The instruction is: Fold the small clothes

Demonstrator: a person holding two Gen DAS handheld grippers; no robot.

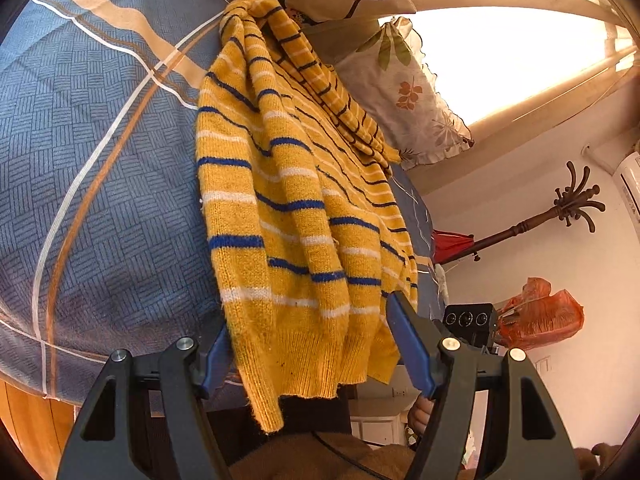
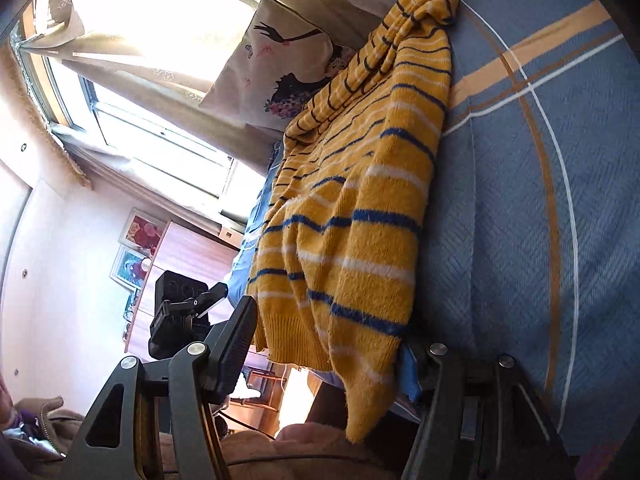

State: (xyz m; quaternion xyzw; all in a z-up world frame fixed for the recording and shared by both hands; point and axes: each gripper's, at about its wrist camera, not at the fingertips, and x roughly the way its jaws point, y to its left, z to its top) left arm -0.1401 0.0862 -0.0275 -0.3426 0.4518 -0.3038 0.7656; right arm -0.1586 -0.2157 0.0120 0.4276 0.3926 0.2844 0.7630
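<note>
I have the yellow striped sweater (image 1: pixel 296 208) lying on the bed (image 1: pixel 100 152), stretched from the pillow end down to the near edge, where its ribbed hem hangs just over the side; blue and white stripes run across it, and one sleeve is bunched in a twist at the far end beside the pillows. My left claw (image 1: pixel 316 344) sits at the near edge with its blue-padded fingers (image 1: pixel 412 348) spread wide on either side of the hem; the knit lies between them, but I see daylight between pad and cloth on the one side, so the claw is open and gripping nothing. My right claw (image 2: pixel 324 344) is at the same hem from the other side, jaws likewise apart; one finger stands clear of the cloth, the other is half hidden under the sweater's edge, so open. The printed cushion (image 2: pixel 276 64) and a leaf-patterned pillow (image 1: pixel 412 92) rest at the head of the bed, below the bright window (image 2: pixel 132 80).
</note>
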